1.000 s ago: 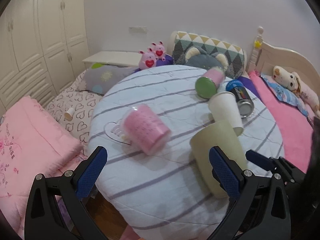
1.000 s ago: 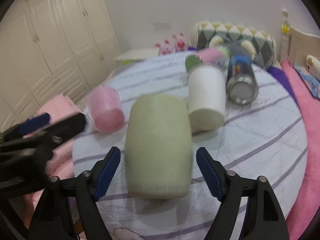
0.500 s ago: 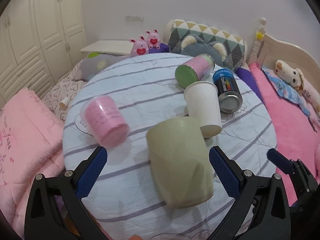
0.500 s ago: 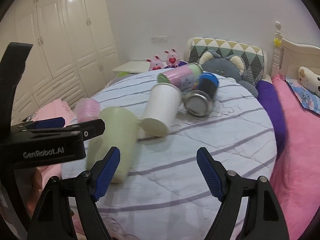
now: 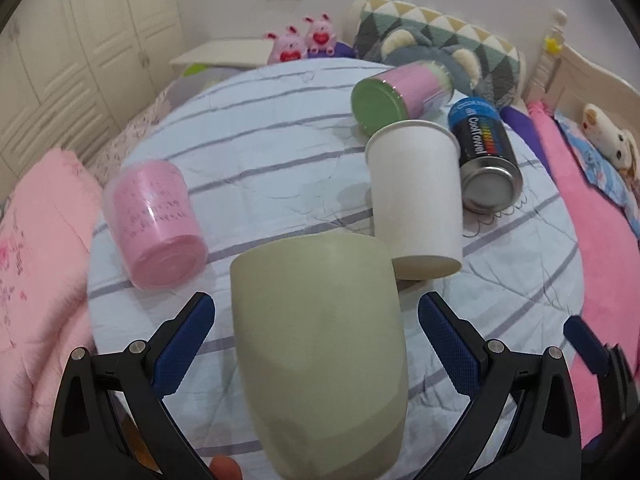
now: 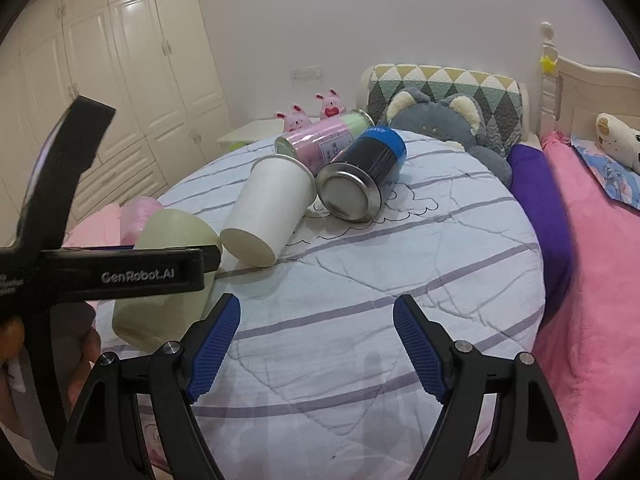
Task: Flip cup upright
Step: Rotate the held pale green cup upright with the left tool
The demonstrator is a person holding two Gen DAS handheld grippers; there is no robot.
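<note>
Right now the green cup (image 5: 320,352) lies on its side near the desk's (image 6: 400,272) front edge, between the left gripper's (image 5: 316,344) spread fingers (image 5: 182,338), while the right gripper (image 6: 316,344) hangs wide apart, holding nothing.

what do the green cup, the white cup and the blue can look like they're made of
Green cup: matte, opaque and smooth with no shine; probably plastic or ceramic, can't tell which.
White cup: likely paper, judging by its flat white wall and thin rolled rim.
Blue can: metal, with a shiny silver end and a printed label.
</note>
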